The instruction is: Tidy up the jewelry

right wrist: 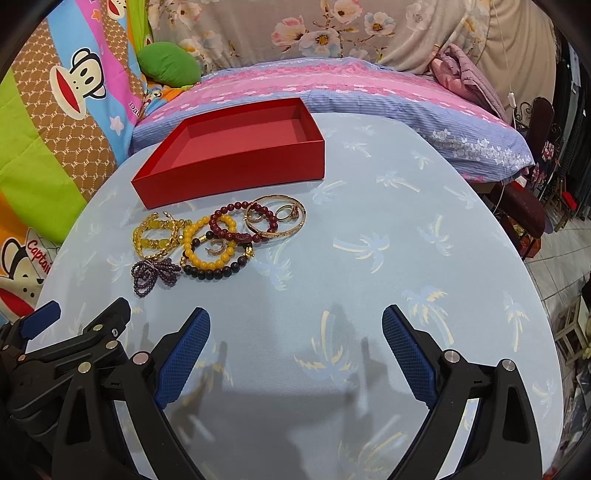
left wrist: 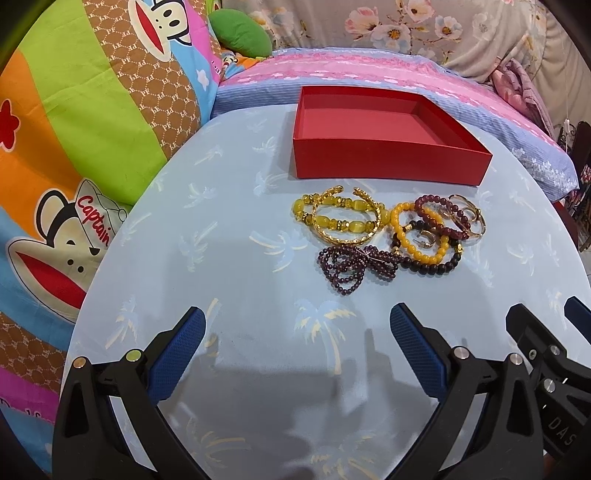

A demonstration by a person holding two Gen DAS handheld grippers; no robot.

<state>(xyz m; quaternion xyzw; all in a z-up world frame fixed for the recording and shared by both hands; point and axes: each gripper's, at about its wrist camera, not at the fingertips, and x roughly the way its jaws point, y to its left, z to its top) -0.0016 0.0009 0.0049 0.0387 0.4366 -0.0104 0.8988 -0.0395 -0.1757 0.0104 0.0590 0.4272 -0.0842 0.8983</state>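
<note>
An empty red box (left wrist: 384,147) (right wrist: 236,170) stands at the far side of the round table. Just in front of it lies a pile of jewelry: a gold bangle with yellow beads (left wrist: 345,219) (right wrist: 157,236), a yellow bead bracelet (left wrist: 419,236) (right wrist: 207,242), a dark red bead bracelet (left wrist: 436,218) (right wrist: 236,223), a purple bead strand (left wrist: 351,264) (right wrist: 155,275), a black bead bracelet (left wrist: 436,264) (right wrist: 218,271) and a gold bangle (left wrist: 467,218) (right wrist: 280,218). My left gripper (left wrist: 297,328) and right gripper (right wrist: 295,328) hover open and empty, side by side, short of the pile.
The table (left wrist: 240,258) (right wrist: 388,240) wears a light blue palm-print cloth. Behind it is a bed with a pink and blue pillow (left wrist: 369,74) (right wrist: 332,92), a cartoon monkey quilt (left wrist: 74,110) (right wrist: 55,110) at left and a green cushion (left wrist: 240,35) (right wrist: 170,64). Furniture stands at right (right wrist: 535,192).
</note>
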